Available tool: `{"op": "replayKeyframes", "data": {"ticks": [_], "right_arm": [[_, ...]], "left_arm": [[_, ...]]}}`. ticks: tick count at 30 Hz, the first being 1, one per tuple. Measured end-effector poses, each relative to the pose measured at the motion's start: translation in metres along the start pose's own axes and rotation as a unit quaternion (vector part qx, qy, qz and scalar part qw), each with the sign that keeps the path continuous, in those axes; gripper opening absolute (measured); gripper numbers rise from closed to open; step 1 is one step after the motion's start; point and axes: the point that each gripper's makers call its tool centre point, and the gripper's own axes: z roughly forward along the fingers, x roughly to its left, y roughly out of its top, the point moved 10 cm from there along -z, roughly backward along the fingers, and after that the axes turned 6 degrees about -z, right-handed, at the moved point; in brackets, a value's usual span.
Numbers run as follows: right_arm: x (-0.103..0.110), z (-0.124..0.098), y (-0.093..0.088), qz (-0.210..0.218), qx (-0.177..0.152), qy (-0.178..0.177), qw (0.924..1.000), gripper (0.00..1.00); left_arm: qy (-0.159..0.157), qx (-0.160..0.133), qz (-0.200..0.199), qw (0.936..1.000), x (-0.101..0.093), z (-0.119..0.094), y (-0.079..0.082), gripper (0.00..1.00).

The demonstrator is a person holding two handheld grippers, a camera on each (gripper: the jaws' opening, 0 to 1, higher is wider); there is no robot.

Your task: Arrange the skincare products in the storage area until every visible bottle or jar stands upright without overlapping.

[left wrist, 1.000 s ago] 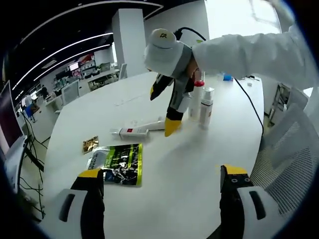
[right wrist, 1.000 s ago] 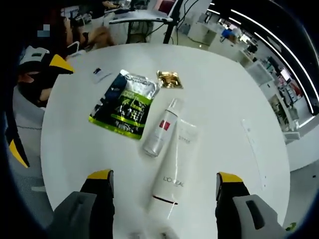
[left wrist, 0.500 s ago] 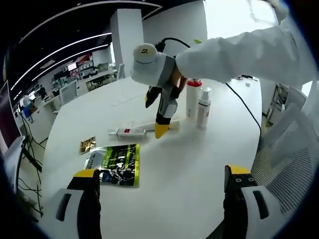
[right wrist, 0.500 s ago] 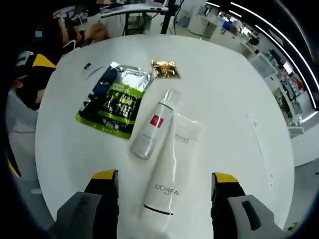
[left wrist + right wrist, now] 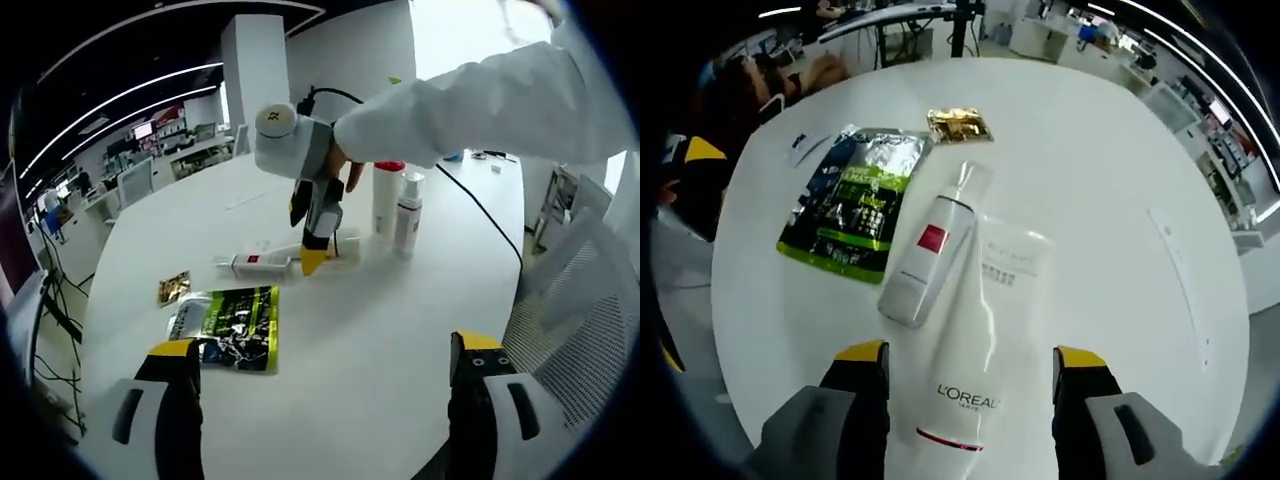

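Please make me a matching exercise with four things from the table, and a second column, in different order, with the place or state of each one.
Things:
1. L'OREAL tube
2. bottle with red square label
3. gold sachet
4. red-capped bottle

Places or states:
A. standing upright beside a white pump bottle
B. lying flat between the open jaws of the right gripper
C. flat on the table beyond the green pouch
D. lying on its side, next to the green pouch

Pairs: 1-B, 2-D, 3-C, 4-A
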Motion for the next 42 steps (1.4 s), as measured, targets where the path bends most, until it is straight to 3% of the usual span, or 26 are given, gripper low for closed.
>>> {"op": "replayKeyframes", "data": {"ticks": [6, 15, 26, 28, 31, 37, 42], "right_arm": [[-0.003, 0.005, -0.004, 0.002, 0.010, 0.004, 0.9999, 0.55], [-0.005, 0.008, -0.006, 0.028, -0.003, 0.042, 0.9987, 0.46], [-0.005, 0.010, -0.006, 0.015, -0.011, 0.046, 0.9988, 0.44], [0.005, 0.003, -0.007, 0.013, -0.012, 0.047, 0.9987, 0.44], [-0.001, 0.007, -0.005, 0.014, -0.010, 0.048, 0.9987, 0.43], [-0.011, 0.010, -0.005, 0.040, -0.015, 0.037, 0.9984, 0.29], [-0.002, 0.005, -0.005, 0.048, -0.014, 0.040, 0.9980, 0.28]], "left_arm": [[0.001, -0.001, -0.002, 1.0000, 0.001, 0.000, 0.000, 0.98], [-0.003, 0.007, -0.001, 1.0000, 0.001, 0.002, -0.001, 0.97], [-0.007, 0.017, -0.002, 0.9998, 0.000, 0.005, -0.003, 0.95], [-0.008, 0.021, 0.002, 0.9997, -0.001, 0.005, -0.004, 0.95], [-0.011, 0.021, 0.004, 0.9997, -0.002, 0.006, -0.004, 0.95], [-0.012, 0.023, 0.006, 0.9997, -0.002, 0.006, -0.004, 0.94], [-0.012, 0.023, 0.007, 0.9996, -0.002, 0.005, -0.004, 0.93]]}}
